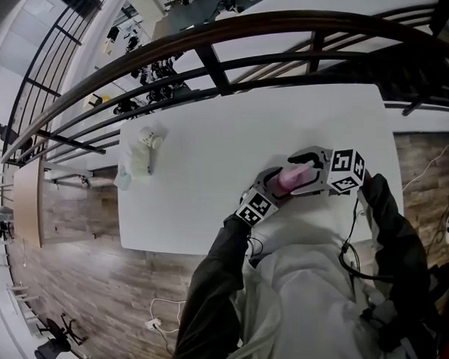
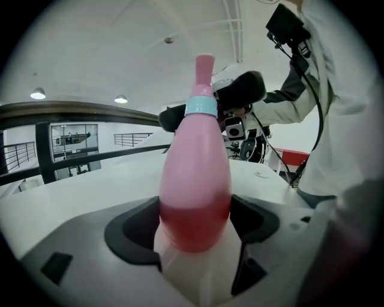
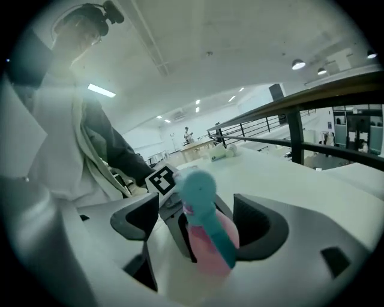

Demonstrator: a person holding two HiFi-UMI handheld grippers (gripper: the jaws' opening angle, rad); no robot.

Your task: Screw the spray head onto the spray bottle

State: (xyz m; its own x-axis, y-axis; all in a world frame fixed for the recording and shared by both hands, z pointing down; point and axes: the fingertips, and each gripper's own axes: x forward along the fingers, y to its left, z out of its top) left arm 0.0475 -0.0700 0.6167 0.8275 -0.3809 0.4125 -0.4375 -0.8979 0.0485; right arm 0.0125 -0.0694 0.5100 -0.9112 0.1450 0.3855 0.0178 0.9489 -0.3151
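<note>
Clamping bottle (image 2: 195, 180) in left gripper (image 2: 194, 228), spray head (image 3: 201, 195) inside spread right gripper (image 3: 197, 225)

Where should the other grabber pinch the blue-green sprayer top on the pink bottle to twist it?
Pinch the blue-green spray head across its round sides, coming end-on. The left gripper clamps the pink bottle by its wide body, so the top points at the right gripper, whose open jaws stand either side of it. That grip should twist easily.
</note>
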